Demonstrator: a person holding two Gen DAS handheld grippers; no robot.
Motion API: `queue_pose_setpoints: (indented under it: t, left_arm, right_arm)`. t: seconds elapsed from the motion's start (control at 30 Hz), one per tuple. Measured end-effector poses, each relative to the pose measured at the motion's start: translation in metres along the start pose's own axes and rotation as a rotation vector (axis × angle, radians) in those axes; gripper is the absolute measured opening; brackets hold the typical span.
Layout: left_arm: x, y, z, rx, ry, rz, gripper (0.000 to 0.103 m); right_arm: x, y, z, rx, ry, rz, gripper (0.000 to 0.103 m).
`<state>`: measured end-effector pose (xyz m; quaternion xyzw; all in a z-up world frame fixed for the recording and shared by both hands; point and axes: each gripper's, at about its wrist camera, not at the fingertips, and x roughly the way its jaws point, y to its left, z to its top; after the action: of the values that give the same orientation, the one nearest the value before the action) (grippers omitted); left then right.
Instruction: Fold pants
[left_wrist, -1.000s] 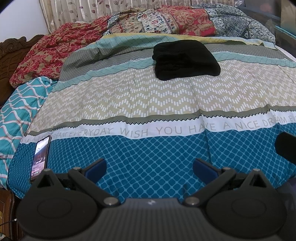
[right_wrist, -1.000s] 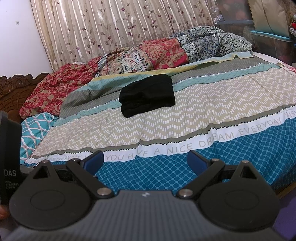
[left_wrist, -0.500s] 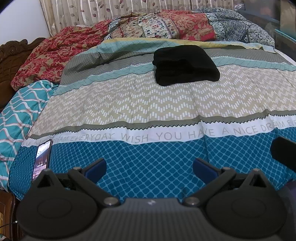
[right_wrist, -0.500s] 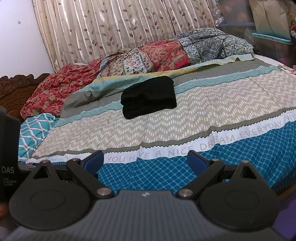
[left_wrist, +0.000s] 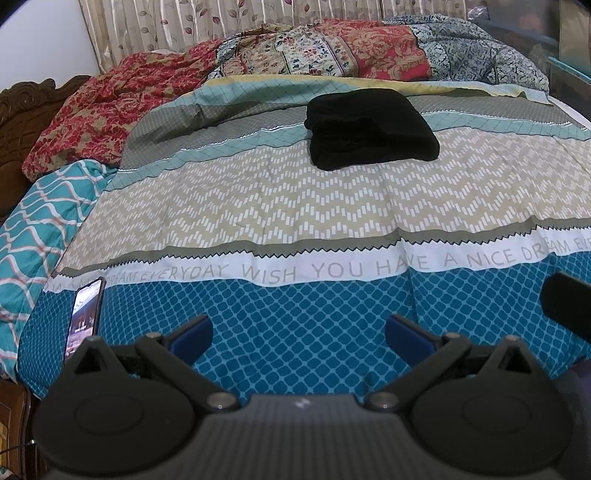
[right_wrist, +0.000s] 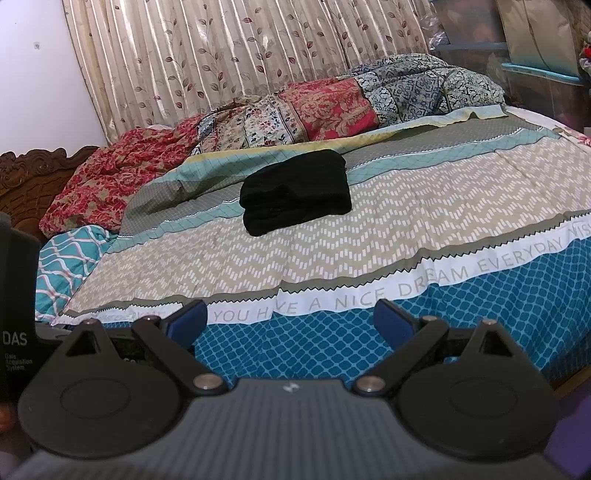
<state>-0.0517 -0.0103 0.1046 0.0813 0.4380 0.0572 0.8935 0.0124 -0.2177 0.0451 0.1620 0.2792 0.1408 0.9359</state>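
Left edge of bed: phone (left_wrist: 84, 318) lies screen-up on the bedspread (left_wrist: 295, 206), parked near the corner, prob. to keep it clear of the folding area; its lower end is cut off behind the left tongs (left_wrist: 298, 334). Those tongs are spread wide w/ nothing between the pads, held low at the foot of the bed, well apart from the pants (left_wrist: 369, 131). Pants sit mid-bed toward the far side, a compact black stack of layers, so folding looks done, I'd judge. Fabric too dark to make out seams or waistband. Right tongs (right_wrist: 291, 323) also wide, empty, near the foot edge. Piled quilts (right_wrist: 332, 107) hide the headboard side; storage boxes at far right are cropped.
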Motion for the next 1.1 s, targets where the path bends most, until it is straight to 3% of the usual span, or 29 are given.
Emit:
queue_pose_setpoints:
  t: [1.1]
  left_arm:
    - [0.0025, -0.0015, -0.0042, 0.016, -0.001, 0.001, 0.103]
  right_arm:
    - [0.003, -0.0015, -0.0057, 0.005, 0.014, -0.004, 0.098]
